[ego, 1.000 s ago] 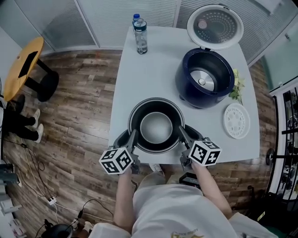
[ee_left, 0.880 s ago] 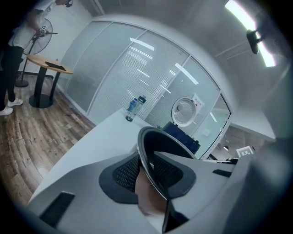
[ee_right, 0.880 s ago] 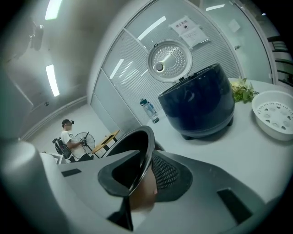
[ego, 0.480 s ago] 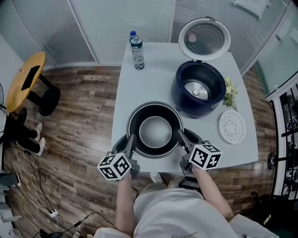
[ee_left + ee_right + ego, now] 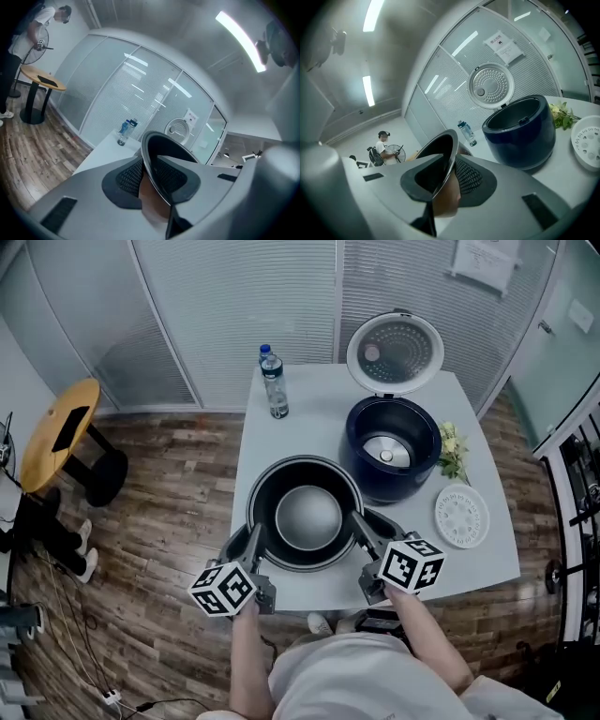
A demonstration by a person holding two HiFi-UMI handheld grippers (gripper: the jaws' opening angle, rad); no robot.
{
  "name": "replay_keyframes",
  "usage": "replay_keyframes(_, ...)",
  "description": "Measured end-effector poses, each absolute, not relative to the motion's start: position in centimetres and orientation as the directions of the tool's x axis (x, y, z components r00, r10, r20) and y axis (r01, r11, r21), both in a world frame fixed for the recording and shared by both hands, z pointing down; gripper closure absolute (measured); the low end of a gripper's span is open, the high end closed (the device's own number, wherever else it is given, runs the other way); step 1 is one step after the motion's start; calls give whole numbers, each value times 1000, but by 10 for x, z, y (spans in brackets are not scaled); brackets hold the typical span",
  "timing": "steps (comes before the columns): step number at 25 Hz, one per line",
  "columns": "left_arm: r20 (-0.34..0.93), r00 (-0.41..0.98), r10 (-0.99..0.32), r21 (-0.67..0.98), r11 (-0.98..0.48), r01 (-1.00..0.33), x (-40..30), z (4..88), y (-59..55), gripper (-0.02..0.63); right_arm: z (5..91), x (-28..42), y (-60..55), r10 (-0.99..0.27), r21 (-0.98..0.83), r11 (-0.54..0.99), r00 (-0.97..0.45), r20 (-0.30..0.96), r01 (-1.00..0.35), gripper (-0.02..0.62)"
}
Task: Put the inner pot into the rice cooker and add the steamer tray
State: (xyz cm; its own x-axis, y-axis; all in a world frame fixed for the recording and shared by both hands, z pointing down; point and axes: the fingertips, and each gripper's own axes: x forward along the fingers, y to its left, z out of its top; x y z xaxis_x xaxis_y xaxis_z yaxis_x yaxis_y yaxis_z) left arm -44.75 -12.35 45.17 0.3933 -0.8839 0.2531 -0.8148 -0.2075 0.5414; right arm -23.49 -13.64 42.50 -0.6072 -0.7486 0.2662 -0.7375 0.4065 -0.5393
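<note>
My left claw (image 5: 251,542), right claw (image 5: 362,532) both clamped on inner pot (image 5: 307,517) rim, opposite sides; open rice cooker (image 5: 394,452) lies ahead-right, nearer right claw.

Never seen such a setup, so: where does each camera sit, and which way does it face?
Head view: on the head, facing down: table, forearms, both grippers.
Left gripper view: on left gripper, along jaws clamping the pot, toward bottle.
Right gripper view: on right gripper, same grip, toward rice cooker.
All share pot and bottle.

No legible text; wall notice (image 5: 485,261), bottle label (image 5: 275,388) unreadable.
</note>
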Motion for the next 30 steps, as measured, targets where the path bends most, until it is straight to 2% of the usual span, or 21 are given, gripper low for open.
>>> replay_keyframes(17, 133, 470, -873, 506, -348, -789, -425, 381, -165, 506, 349, -212, -167, -816, -494, 430, -560, 146, -756, 511)
replay_keyframes(30, 45, 589, -807, 513, -488, -706, -355, 339, -222, 506, 304, -145, -192, -887, -470, 362, -453, 92, -805, 512)
